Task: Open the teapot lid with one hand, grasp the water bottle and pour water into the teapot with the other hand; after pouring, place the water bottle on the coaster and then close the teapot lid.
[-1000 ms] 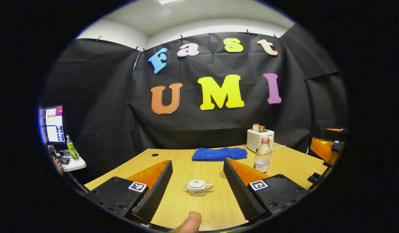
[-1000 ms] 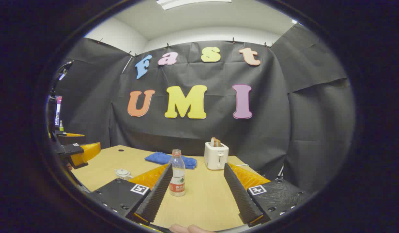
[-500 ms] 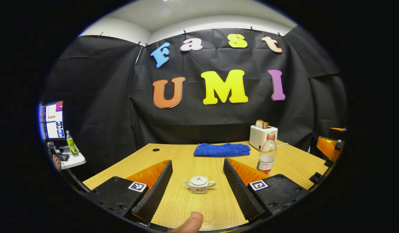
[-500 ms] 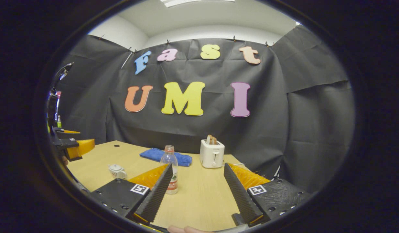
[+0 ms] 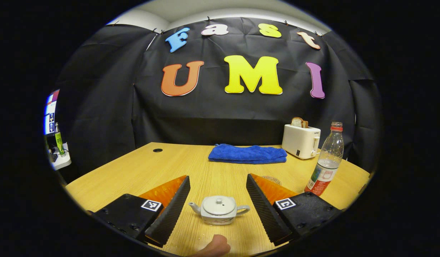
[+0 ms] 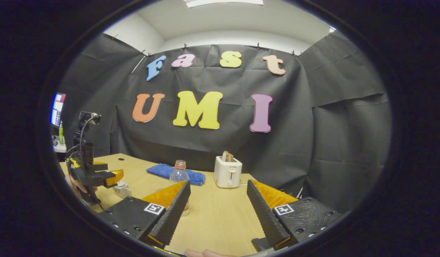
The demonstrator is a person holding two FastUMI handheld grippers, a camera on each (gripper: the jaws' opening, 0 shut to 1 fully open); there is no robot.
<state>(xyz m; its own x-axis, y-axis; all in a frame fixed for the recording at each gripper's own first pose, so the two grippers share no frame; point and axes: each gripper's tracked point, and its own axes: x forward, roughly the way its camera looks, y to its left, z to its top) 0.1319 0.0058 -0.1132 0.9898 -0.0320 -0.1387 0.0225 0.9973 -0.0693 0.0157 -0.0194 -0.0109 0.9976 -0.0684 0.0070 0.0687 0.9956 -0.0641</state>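
A small white teapot stands on the wooden table with its lid on. My left gripper hovers open just over it, one finger on each side. The left gripper also shows far left in the right gripper view, partly hiding the teapot. The clear water bottle, red-capped and about half full, stands upright at the right. A round coaster peeks out behind a finger. My right gripper is open and holds nothing; the bottle sits partly behind its left finger.
A folded blue towel lies at the back of the table, a white toaster with bread beside it. A thumb shows at the bottom edge. A side table with a green bottle stands far left.
My left gripper has moved forward and down, so the teapot now looms larger between its fingers. The right gripper's view has drifted right, and the bottle has slid behind its left finger.
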